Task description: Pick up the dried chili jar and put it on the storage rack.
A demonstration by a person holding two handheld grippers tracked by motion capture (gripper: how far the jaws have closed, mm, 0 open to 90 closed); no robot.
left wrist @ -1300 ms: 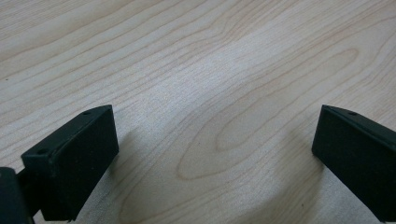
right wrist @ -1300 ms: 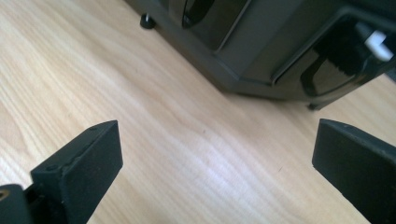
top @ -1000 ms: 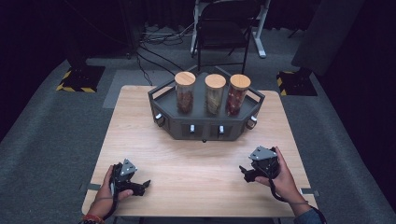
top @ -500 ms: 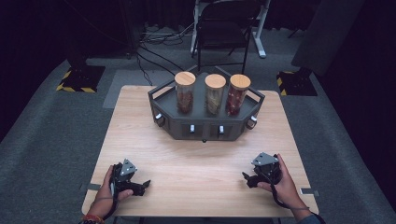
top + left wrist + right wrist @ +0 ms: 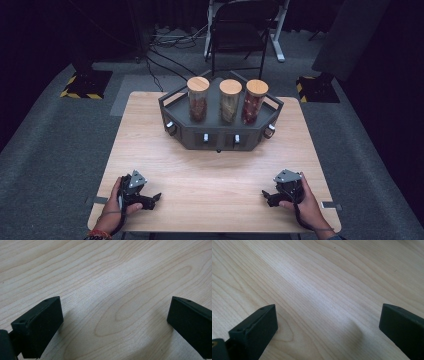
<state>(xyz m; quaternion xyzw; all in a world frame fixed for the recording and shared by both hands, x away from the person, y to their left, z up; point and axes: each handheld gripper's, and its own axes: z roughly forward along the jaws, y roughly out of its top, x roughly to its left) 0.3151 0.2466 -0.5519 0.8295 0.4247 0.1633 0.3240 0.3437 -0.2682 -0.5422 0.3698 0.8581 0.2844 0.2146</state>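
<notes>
Your left gripper (image 5: 150,200) and right gripper (image 5: 270,196) rest wide open, empty, on the pale wooden table (image 5: 215,170). Jar contents blur; three cork-lidded glass jars (image 5: 230,100) stand well apart in the dark tray (image 5: 220,135).

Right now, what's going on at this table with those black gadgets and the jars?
A person sits at a wooden table with a pair of black tongs in each hand. The left tongs and the right tongs both rest low near the table's front edge, jaws wide open, gripping nothing. Across the table, a dark tray carries three cork-lidded jars in a row. Nobody is touching the jars at this moment.
</notes>
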